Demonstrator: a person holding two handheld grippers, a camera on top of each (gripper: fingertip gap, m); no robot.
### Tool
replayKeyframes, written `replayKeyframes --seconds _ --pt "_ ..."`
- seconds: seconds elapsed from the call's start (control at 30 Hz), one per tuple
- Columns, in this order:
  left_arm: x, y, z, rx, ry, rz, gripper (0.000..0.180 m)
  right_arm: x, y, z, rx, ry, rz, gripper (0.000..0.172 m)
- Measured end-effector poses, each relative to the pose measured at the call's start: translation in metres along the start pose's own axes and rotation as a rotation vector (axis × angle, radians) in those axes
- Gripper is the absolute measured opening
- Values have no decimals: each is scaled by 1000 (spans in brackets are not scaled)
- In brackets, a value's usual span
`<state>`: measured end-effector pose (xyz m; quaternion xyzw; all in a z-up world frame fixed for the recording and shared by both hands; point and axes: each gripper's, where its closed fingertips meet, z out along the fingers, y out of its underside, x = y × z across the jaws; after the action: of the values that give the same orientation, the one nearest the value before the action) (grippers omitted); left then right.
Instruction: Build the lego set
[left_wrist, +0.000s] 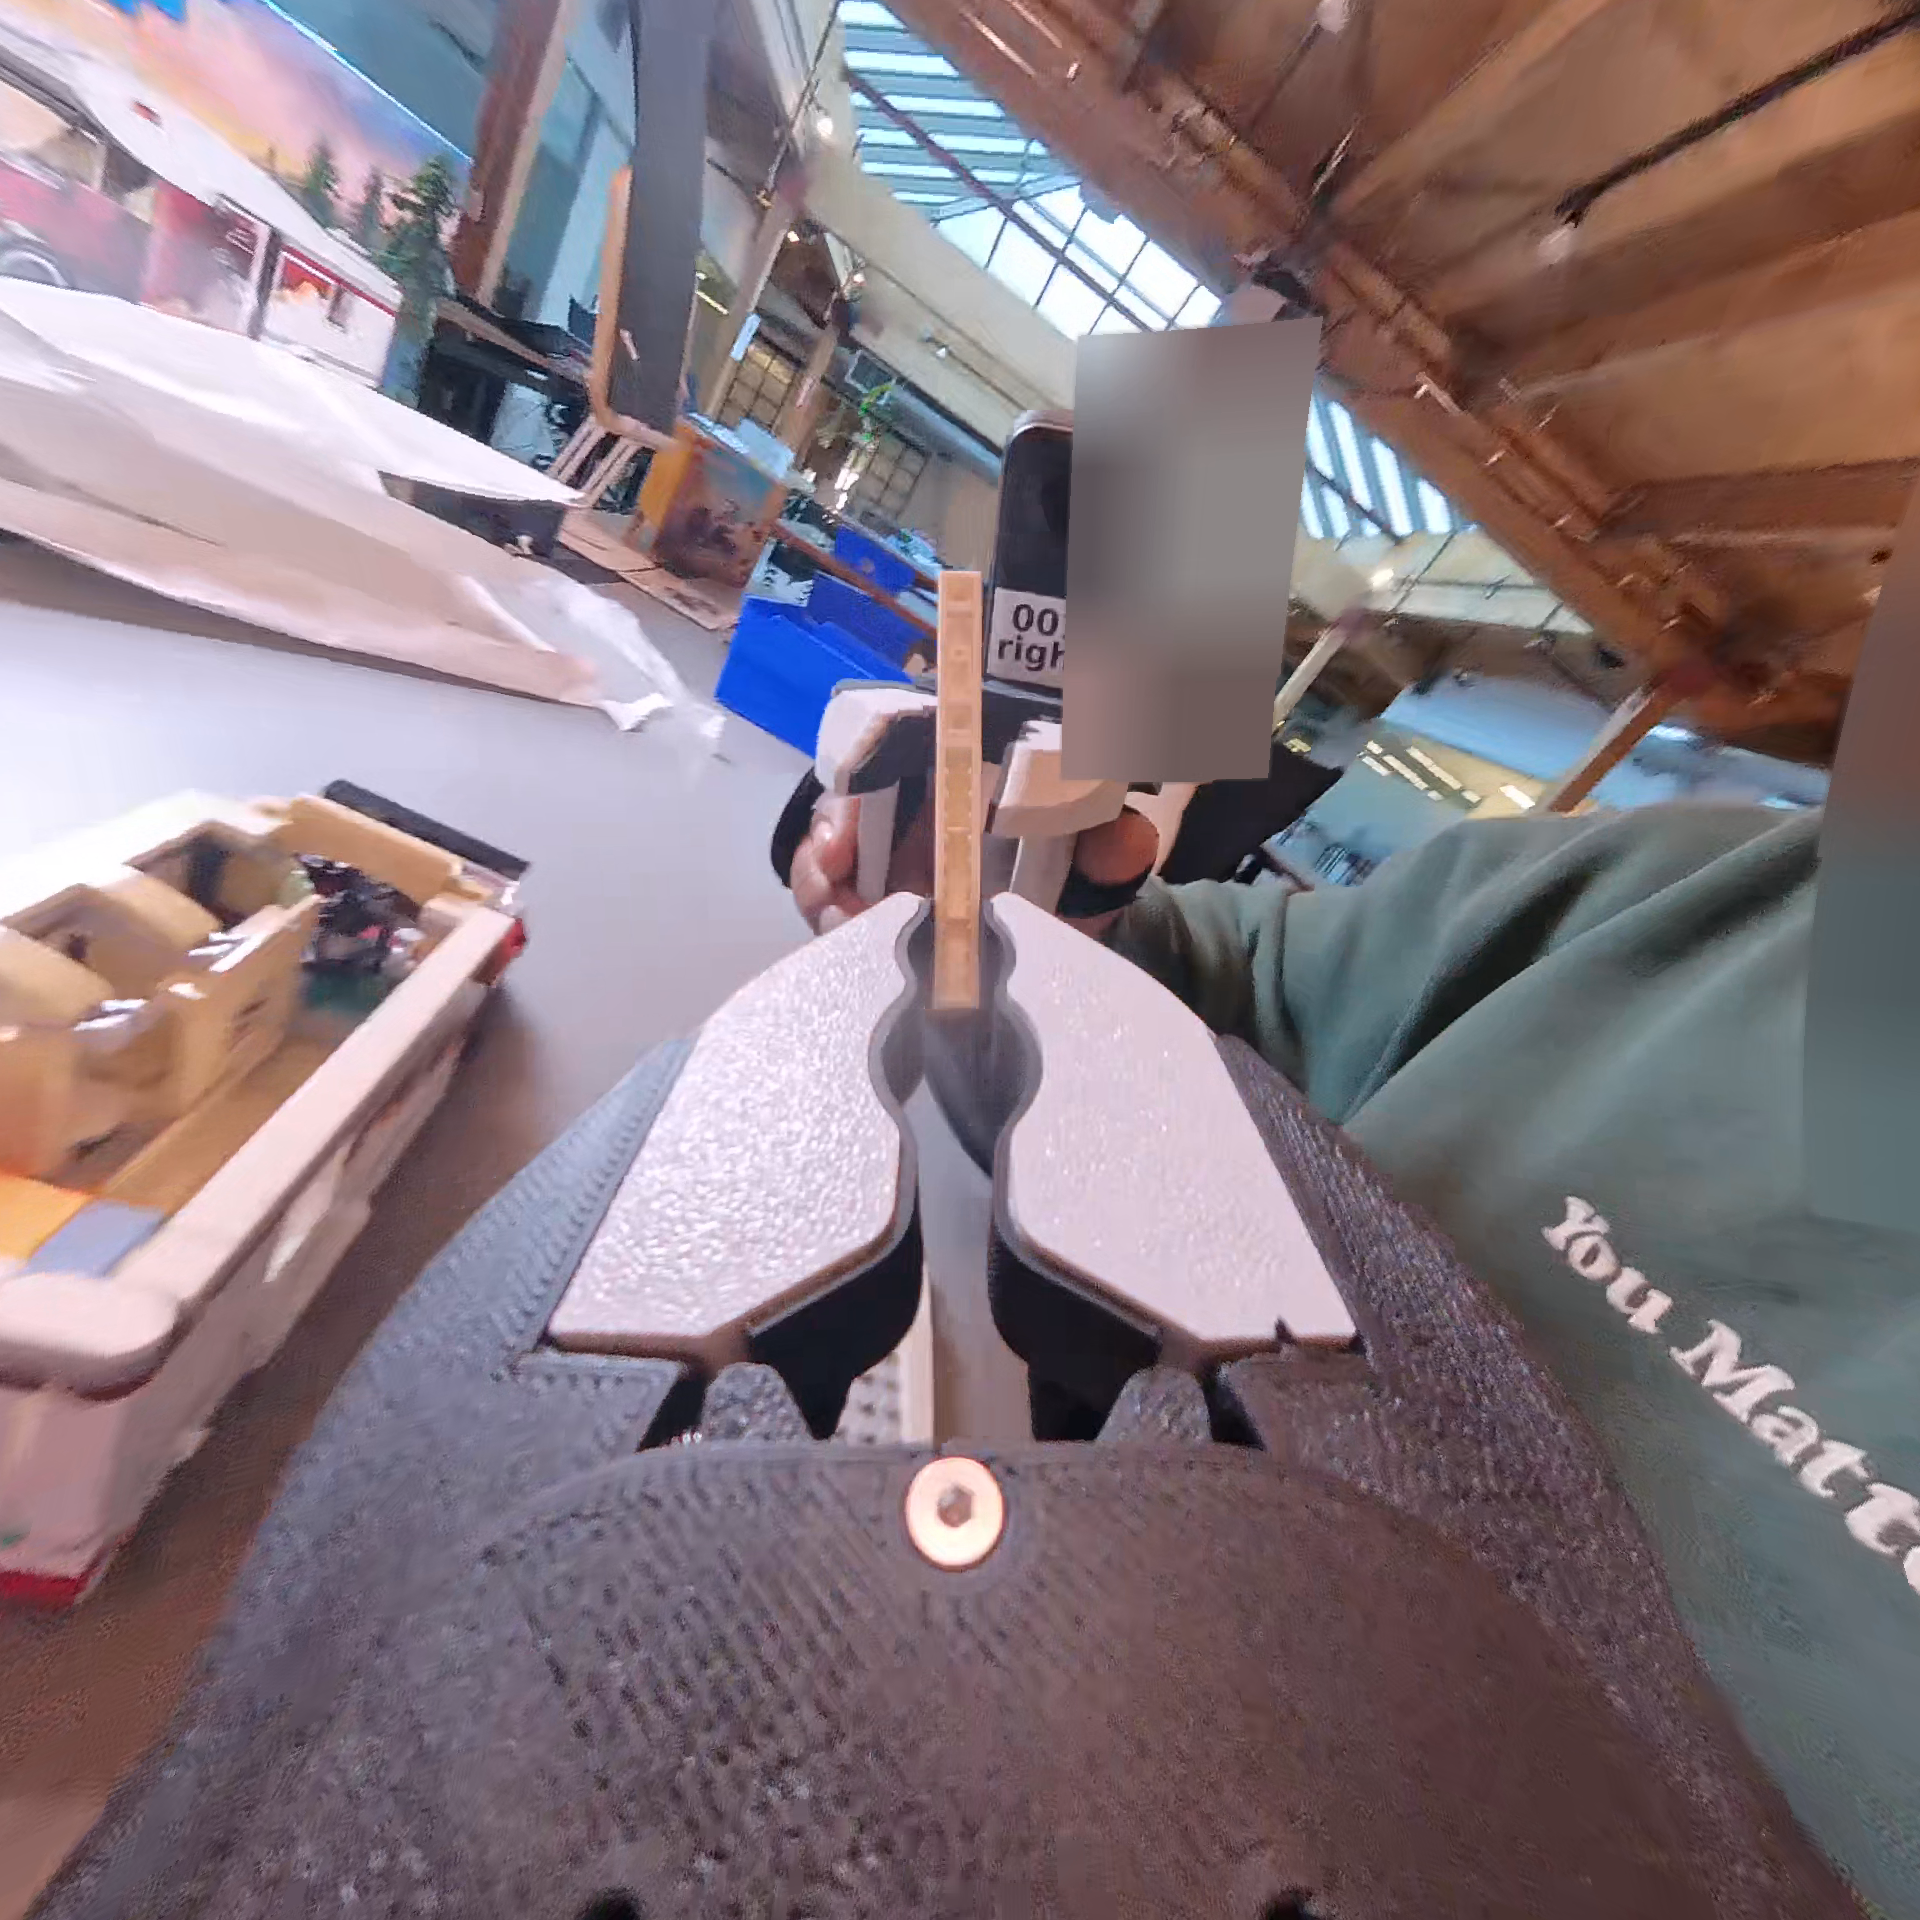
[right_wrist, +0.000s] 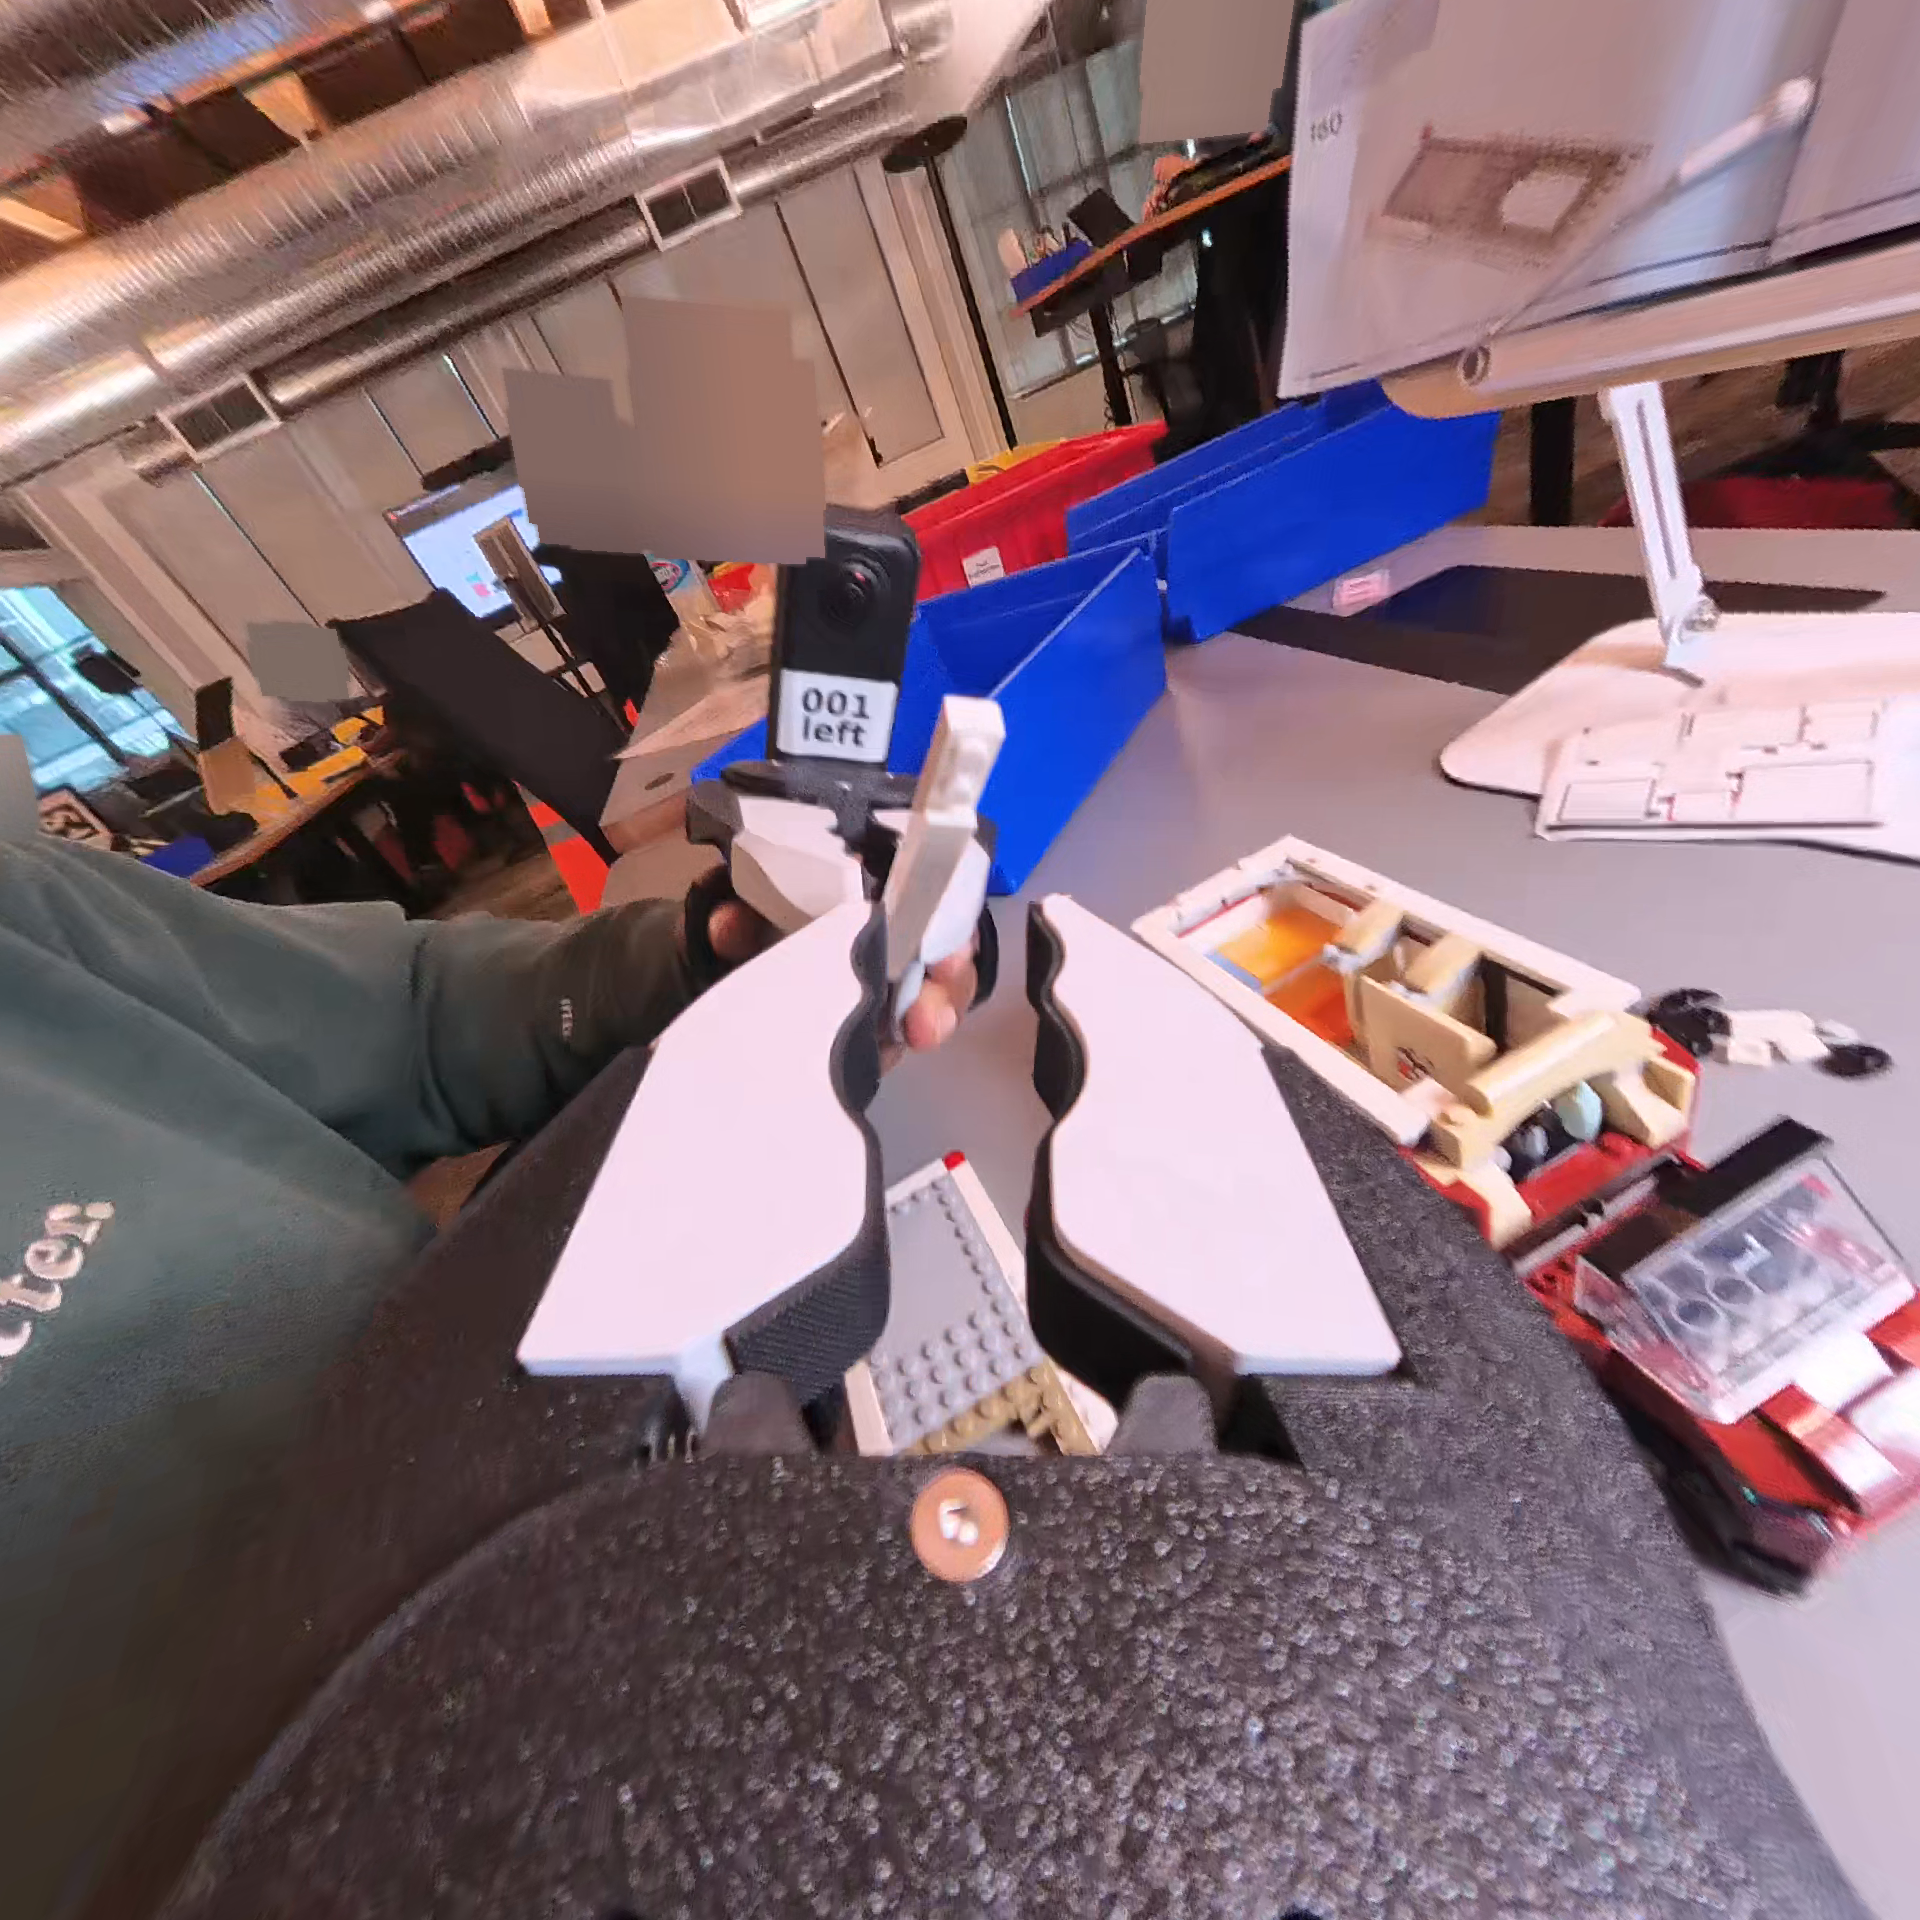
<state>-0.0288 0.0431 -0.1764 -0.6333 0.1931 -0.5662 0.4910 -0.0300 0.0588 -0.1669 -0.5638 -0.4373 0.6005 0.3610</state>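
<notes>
My left gripper (left_wrist: 957, 940) is shut on a long, thin, pale brick plate (left_wrist: 957, 790), seen edge-on and standing up out of its fingertips. In the right wrist view the same plate (right_wrist: 940, 821) looks white and juts up from the left gripper (right_wrist: 883, 883). My right gripper (right_wrist: 956, 935) is open and holds nothing. In the left wrist view the right gripper (left_wrist: 961, 769) faces the left one, with a finger on each side of the plate and a gap between each pad and the plate.
A red and white brick vehicle with a tan interior (right_wrist: 1455, 1029) lies on the grey table (right_wrist: 1299, 790); it also shows in the left wrist view (left_wrist: 208, 987). A grey studded plate (right_wrist: 945, 1288) lies under the right gripper. Blue bins (right_wrist: 1049, 707), a booklet on a stand (right_wrist: 1558, 187) and a green sleeve (right_wrist: 260, 987) are nearby. My two grippers' fingertips are within a few centimetres of each other.
</notes>
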Motion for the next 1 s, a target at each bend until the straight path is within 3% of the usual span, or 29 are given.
replayKeyframes --seconds 0.17,0.33,0.4,0.57,0.67,0.87,0.97,1.0 --pt "3 7 4 -6 20 -47 8 -12 -1 7 -34 -61 -5 9" --pt "-1 17 3 -72 -66 80 19 -9 4 8 -105 -12 -56 8" --pt "-8 19 1 -112 -176 227 22 -6 -2 6 -65 -9 71 8" --pt "-14 0 -8 -163 -545 869 24 12 -8 2 99 -27 545 7" --pt "-8 -4 -7 -196 -649 1113 19 15 0 5 143 -32 665 8" --pt "-14 4 -8 -256 -649 1069 4 11 2 9 167 -48 712 7" --pt "-11 3 -9 -221 -562 868 4 7 0 7 151 -79 643 10" --pt "-10 2 -10 -202 -512 757 4 8 -1 5 126 -70 547 24"
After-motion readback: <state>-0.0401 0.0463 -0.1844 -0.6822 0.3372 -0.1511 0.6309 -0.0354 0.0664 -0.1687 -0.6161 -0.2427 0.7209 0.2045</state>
